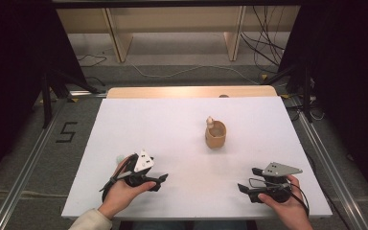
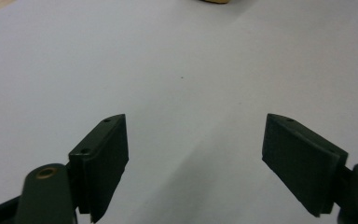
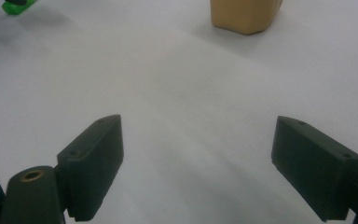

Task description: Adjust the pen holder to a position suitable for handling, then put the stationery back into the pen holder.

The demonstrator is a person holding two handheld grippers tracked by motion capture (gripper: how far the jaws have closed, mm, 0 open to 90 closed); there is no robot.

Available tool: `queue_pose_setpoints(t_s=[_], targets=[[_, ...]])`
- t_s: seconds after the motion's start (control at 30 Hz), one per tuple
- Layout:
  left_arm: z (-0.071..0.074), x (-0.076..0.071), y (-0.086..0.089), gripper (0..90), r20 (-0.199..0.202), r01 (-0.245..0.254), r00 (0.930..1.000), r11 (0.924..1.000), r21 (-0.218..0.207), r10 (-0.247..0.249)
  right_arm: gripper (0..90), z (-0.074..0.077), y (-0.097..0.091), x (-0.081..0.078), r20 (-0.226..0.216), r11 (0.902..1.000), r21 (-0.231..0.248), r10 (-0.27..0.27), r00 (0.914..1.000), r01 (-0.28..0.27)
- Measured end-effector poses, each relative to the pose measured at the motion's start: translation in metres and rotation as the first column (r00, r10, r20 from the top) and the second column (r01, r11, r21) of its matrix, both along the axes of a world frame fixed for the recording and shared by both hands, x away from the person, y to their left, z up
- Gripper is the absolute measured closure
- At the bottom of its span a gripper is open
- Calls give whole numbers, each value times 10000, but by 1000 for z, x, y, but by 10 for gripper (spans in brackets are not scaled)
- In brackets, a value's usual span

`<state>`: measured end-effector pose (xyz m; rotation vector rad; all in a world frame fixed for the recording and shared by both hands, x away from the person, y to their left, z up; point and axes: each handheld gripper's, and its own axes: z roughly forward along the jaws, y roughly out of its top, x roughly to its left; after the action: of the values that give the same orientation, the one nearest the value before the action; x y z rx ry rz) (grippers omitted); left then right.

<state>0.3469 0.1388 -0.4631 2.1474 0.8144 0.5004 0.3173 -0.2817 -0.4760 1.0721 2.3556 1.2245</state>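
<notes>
Tan cup (image 1: 215, 135) stands upright on the white table (image 1: 172, 124), past centre & a bit to the right, w/ a small pale knobbed piece (image 1: 211, 120) poking up at its far-left rim. Faceted lower wall shows in right gripper view (image 3: 245, 16); just a yellowish sliver at the top edge in left gripper view (image 2: 213, 1).

Left gripper (image 1: 157, 182) sits near the front-left edge in a hand (image 1: 124, 189), jaws spread wide, nothing between them, only bare table. Right gripper (image 1: 249, 179) near the front-right, jaws also wide apart & empty. Both well apart from cup. Green bit (image 3: 16, 6) at top-left of right gripper view.
</notes>
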Motion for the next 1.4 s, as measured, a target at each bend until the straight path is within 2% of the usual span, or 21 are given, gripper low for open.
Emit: queue_pose_setpoints(t_s=[0.07, 0.1, 0.13, 0.23, 0.4, 0.7, 0.97, 1.2, 1.23, 1.27, 1.3, 1.33, 1.37, 1.4], targets=[[3, 4, 6, 235, 106, -209, 9997, 9998, 79, 208, 176, 0, 0, 0, -17, 10000, -26, -7, 10000, 7], [6, 8, 12, 270, 218, -457, 9987, 9990, 22, 456, 176, 0, 0, 0, 3, 10000, -17, 11, 10000, -11], [6, 8, 12, 282, 218, -457, 9987, 9990, 22, 456, 176, 0, 0, 0, 0, 10000, -24, 6, 10000, -6], [9, 15, 24, 309, 312, -962, 9948, 9953, -103, 964, 175, 0, 0, 1, -5, 10000, 18, -14, 10000, 14], [9, 22, 40, 342, 169, -1407, 9899, 9900, 52, 1406, 175, 0, 1, 2, -3, 10000, -5, -20, 10000, 20], [6, 26, 48, 348, 319, -1471, 9887, 9887, 302, 1461, 175, 0, 3, 5, -72, 10000, -22, -61, 10000, 61], [7, 29, 52, 377, 365, -1863, 9820, 9821, 264, 1853, 175, 0, 1, 4, -52, 10000, -18, -68, 10000, 68], [6, 33, 55, 428, 367, -1902, 9812, 9816, 158, 1895, 175, 0, 1, 3, -37, 9999, 41, -143, 9999, 143], [7, 35, 56, 472, 357, -1875, 9818, 9821, 207, 1867, 175, 0, 1, 2, -69, 9998, 20, -172, 9998, 173], [7, 36, 56, 472, 341, -1873, 9819, 9821, 218, 1865, 175, 0, 1, 2, -69, 9998, 20, -172, 9998, 173], [8, 38, 58, 544, 335, -1893, 9815, 9815, 285, 1883, 175, 0, 1, 2, -32, 9999, 45, -163, 9999, 164], [9, 39, 59, 544, 274, -1881, 9819, 9814, 389, 1872, 175, 0, 1, 2, -32, 9999, 45, -163, 9999, 164], [11, 45, 62, 652, 66, -1885, 9821, 9805, 557, 1884, 175, 0, 0, 1, -13, 9998, 47, -176, 9998, 176], [11, 45, 62, 711, 66, -1885, 9821, 9805, 557, 1884, 175, 0, 0, 1, -8, 9998, 56, -180, 9998, 180]])
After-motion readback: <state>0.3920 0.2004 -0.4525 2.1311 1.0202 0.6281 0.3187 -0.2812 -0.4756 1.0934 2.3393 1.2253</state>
